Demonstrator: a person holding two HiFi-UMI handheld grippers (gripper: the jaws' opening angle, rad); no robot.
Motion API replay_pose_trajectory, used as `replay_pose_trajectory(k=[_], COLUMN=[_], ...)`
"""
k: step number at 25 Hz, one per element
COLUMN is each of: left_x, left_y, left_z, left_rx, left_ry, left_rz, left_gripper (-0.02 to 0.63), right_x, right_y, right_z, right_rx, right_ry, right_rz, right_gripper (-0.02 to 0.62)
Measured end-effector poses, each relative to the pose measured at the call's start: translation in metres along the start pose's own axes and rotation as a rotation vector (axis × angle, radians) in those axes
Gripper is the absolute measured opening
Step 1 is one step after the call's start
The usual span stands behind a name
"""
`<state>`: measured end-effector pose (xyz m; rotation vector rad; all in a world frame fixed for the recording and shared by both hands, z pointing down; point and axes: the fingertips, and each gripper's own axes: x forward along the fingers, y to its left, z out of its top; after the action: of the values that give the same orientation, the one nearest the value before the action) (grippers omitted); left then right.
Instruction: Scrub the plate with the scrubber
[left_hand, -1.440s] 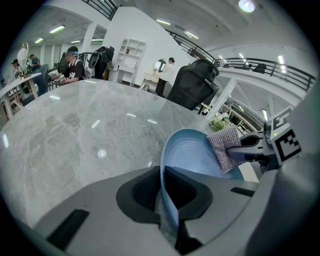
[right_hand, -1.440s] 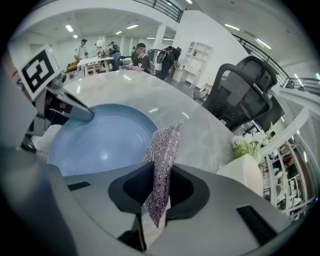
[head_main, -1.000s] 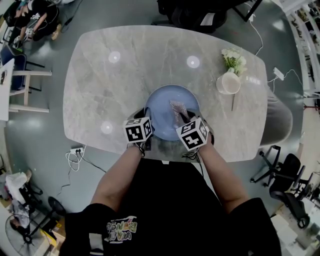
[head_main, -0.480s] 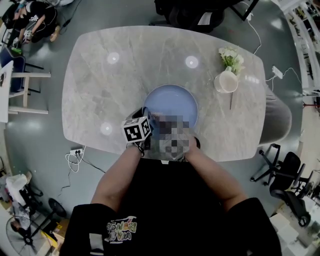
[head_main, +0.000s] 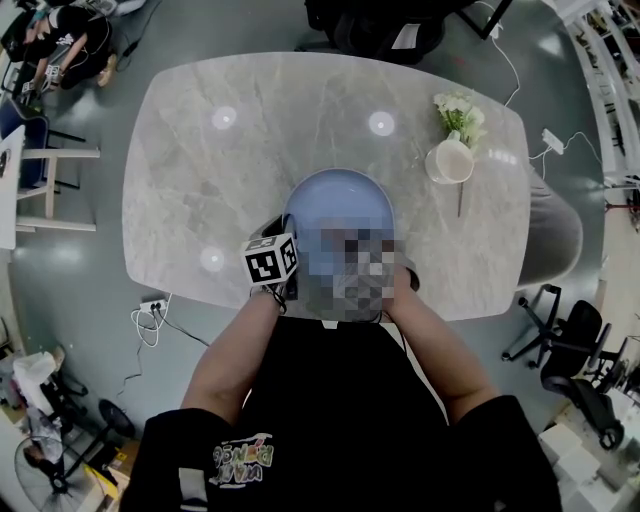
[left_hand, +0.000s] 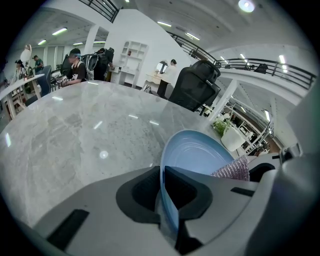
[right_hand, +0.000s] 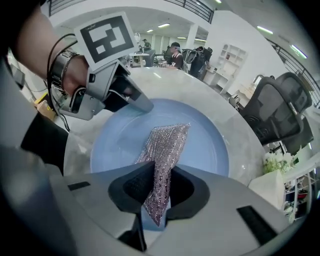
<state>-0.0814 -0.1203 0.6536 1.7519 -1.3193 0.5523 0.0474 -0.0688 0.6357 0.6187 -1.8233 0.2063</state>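
Note:
A light blue plate (head_main: 338, 205) lies on the marble table near its front edge. My left gripper (left_hand: 164, 172) is shut on the plate's near left rim, and its marker cube (head_main: 272, 262) shows in the head view. A silvery mesh scrubber (right_hand: 165, 145) is clamped in my right gripper (right_hand: 157, 185) and hangs down onto the plate's (right_hand: 210, 145) inner face. The scrubber (left_hand: 234, 170) also shows at the right of the left gripper view, over the plate (left_hand: 200, 155). In the head view a blurred patch hides the right gripper.
A white cup with white flowers (head_main: 450, 160) stands on the table (head_main: 250, 140) to the right of the plate. Chairs, cables and people are around the table on the grey floor. The left gripper's body (right_hand: 107, 90) sits at the plate's left rim.
The right gripper with the scrubber has shifted a little to the left over the plate's near part. The left gripper has stayed on the rim.

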Motion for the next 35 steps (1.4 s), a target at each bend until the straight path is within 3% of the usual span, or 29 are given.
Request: replay_pose_trajectory(k=[7,16,24,28,35], left_x=[0.000,0.002,0.001,0.001,-0.006], left_y=[-0.001,-0.002,-0.002,-0.003,-0.007], left_z=[0.000,-0.001,0.000,-0.001,0.005], left_rx=[0.008,0.016,0.025,0.037,0.150], left_ry=[0.003,0.011,0.014,0.020,-0.014], left_rz=[-0.006,-0.014,-0.019,-0.021,-0.021], left_gripper=[0.040,0.040,0.040,0.043,0.054], right_x=[-0.003,0.000,0.004,0.001,-0.029], right_y=[-0.041,-0.074,-0.105,-0.118,-0.136], right_z=[-0.024,-0.020,-0.013,-0.008,0.000], right_rx=[0.008,-0.168,-0.149,-0.053,0.356], right_ry=[0.047,0.089,0.080,0.033,-0.265], right_rz=[-0.088,-0.216,-0.284,-0.306,-0.212], right_gripper=[0.077,0.077,0.077,0.077,0.075])
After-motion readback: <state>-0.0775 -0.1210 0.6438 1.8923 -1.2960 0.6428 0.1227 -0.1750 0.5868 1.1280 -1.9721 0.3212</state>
